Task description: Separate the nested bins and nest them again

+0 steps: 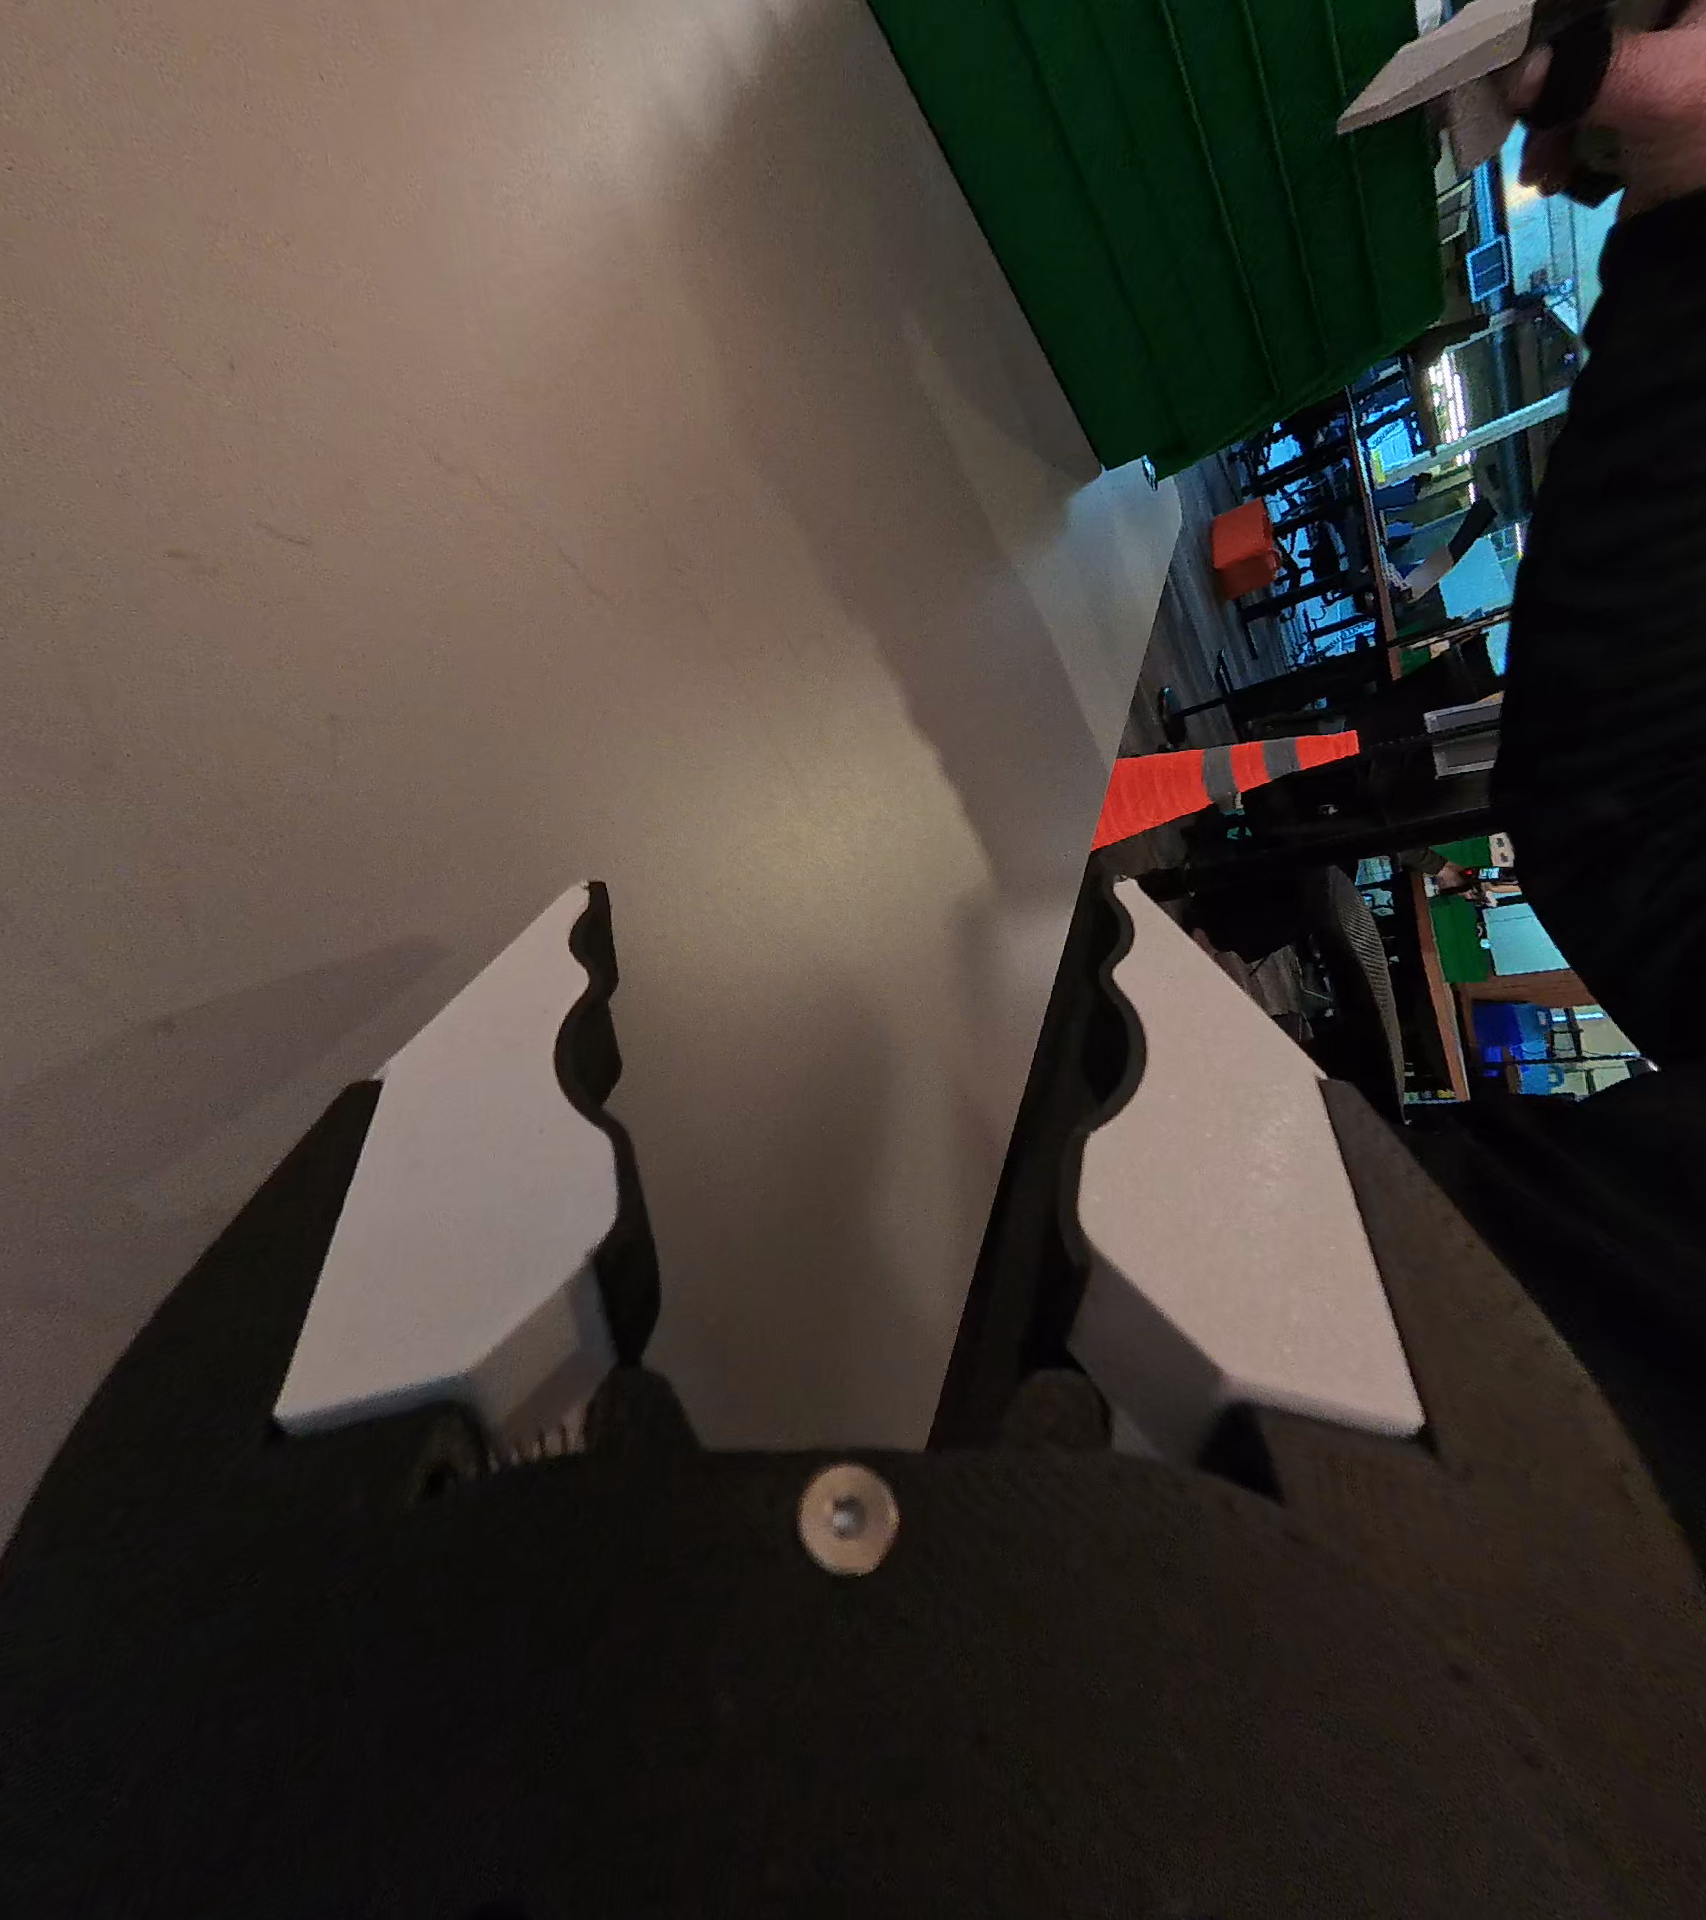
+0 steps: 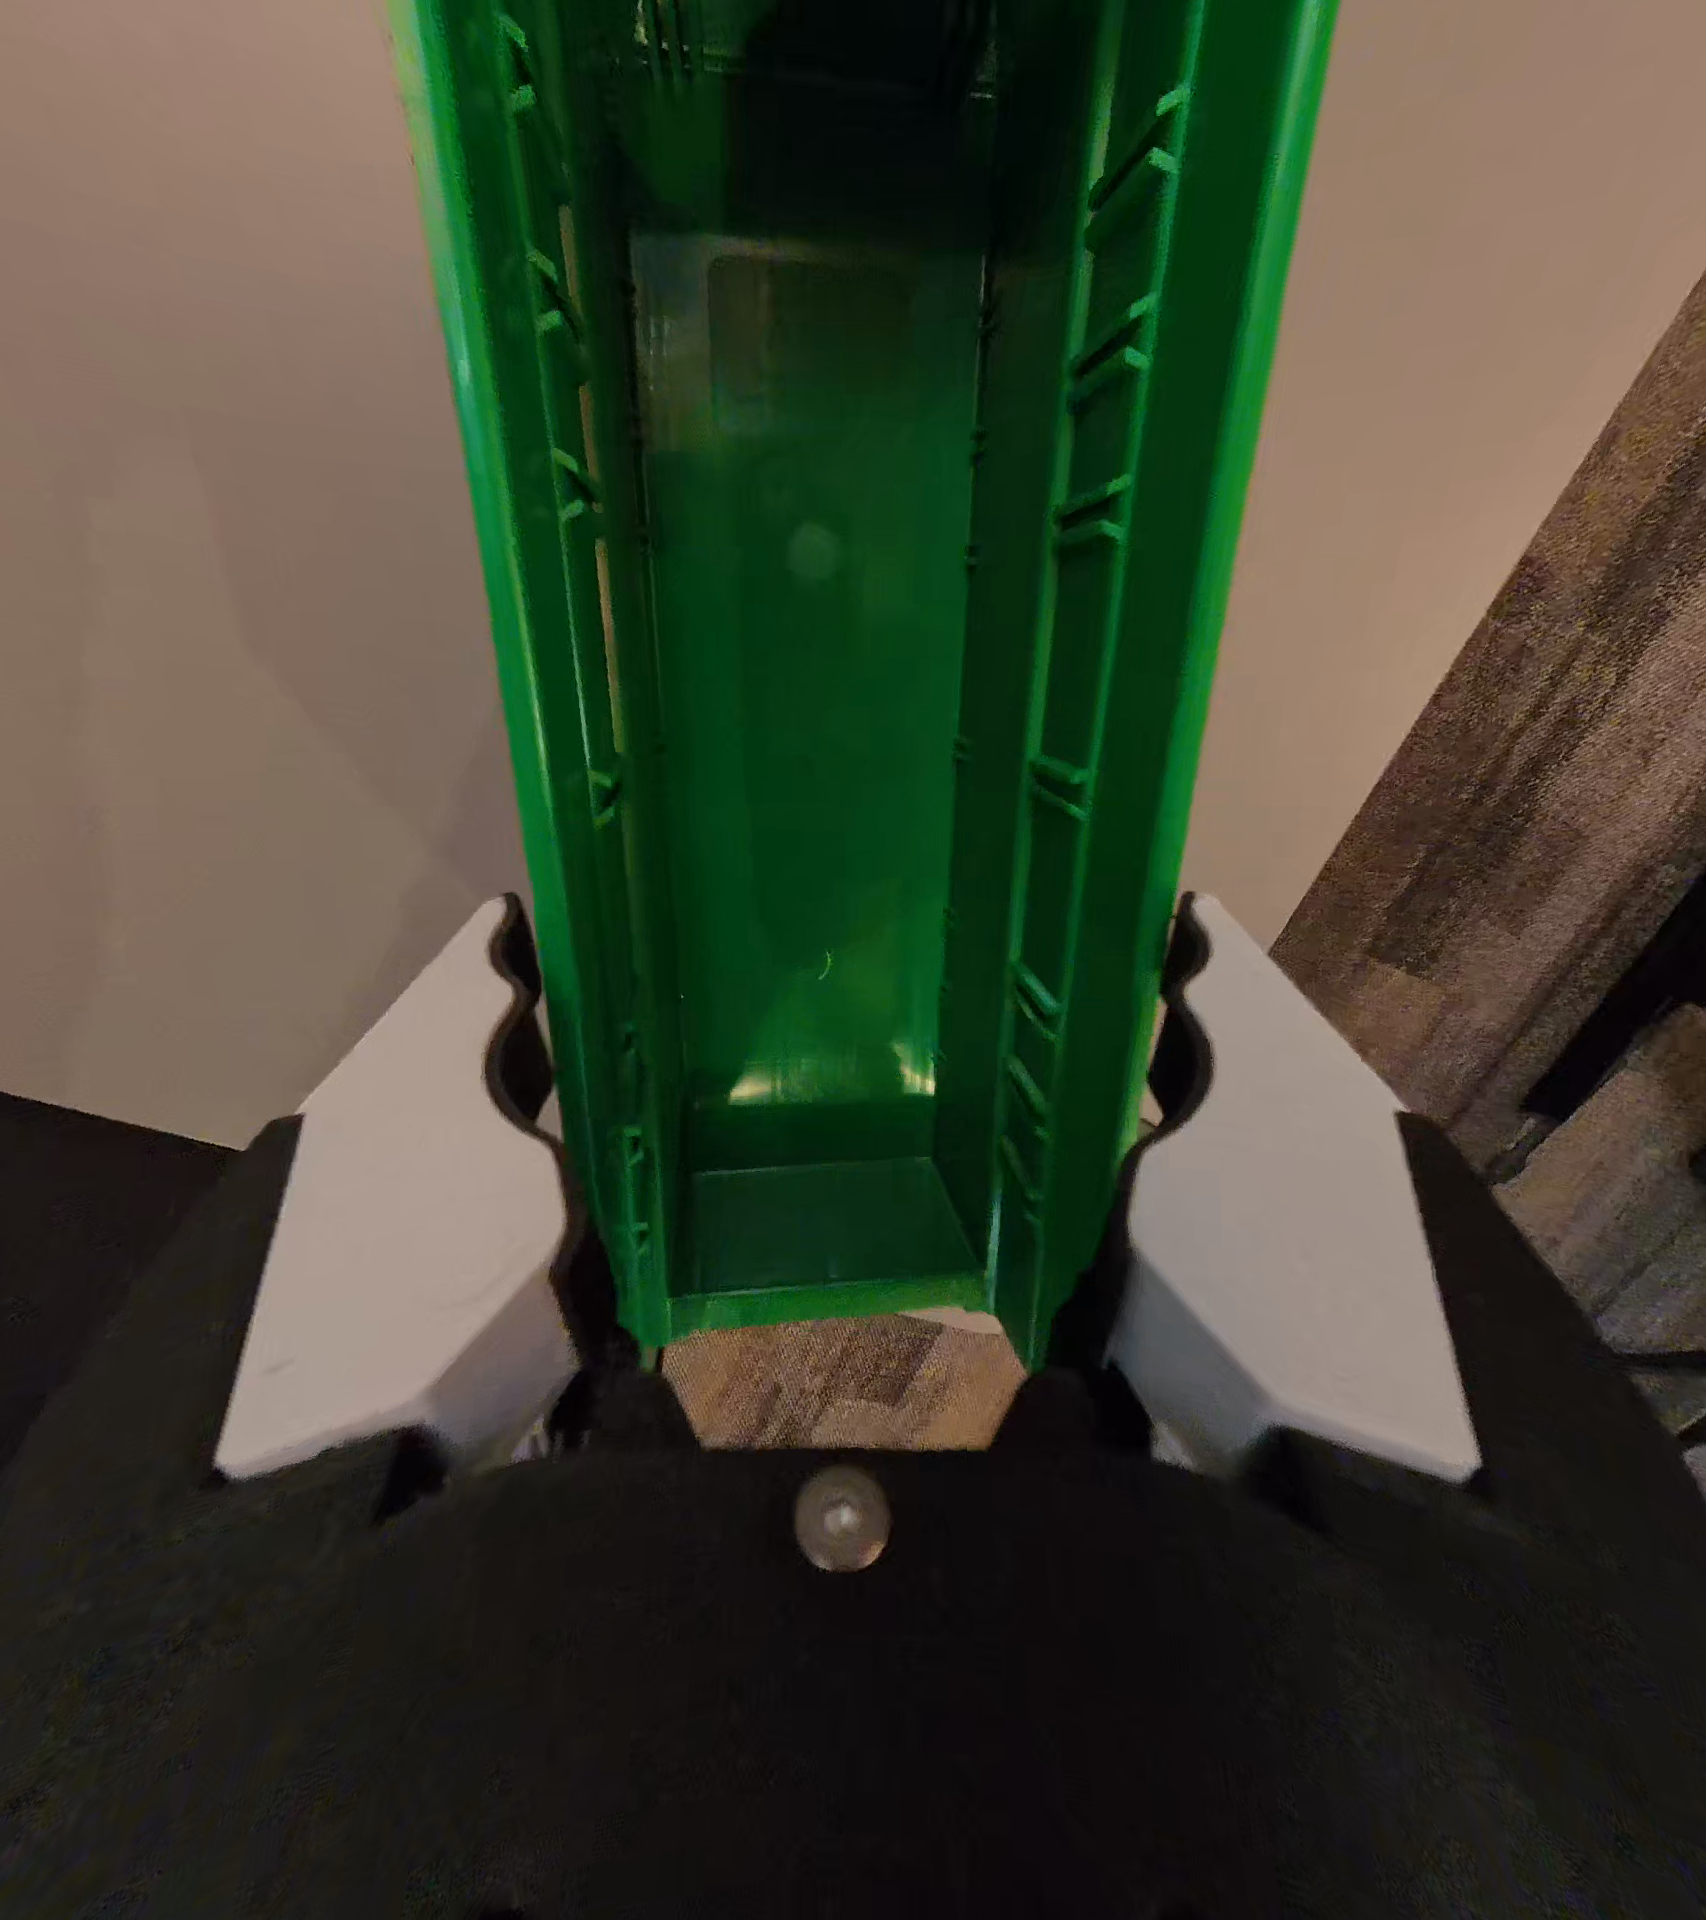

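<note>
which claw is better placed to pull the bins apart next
Probably the left. The right claw is already clamped on the green bin, while the left claw is open and empty over the table, free to grab the other bin.

a broad, smooth, pale beige tabletop (image 1: 413,520) carries everything here, matte and lightly scuffed, with a soft patch of reflected light near its middle. in the left wrist view it runs up to a straight edge on the right, where it drops away to the room beyond. the long, narrow, ribbed green plastic bin (image 1: 1171,218) sits at the far end of the surface, close to that edge. in the right wrist view the same beige top (image 2: 153,520) spreads on both sides of the green bin (image 2: 818,675), and its edge cuts diagonally at the right, with mottled grey-brown carpet floor (image 2: 1597,727) lying below it.
</note>
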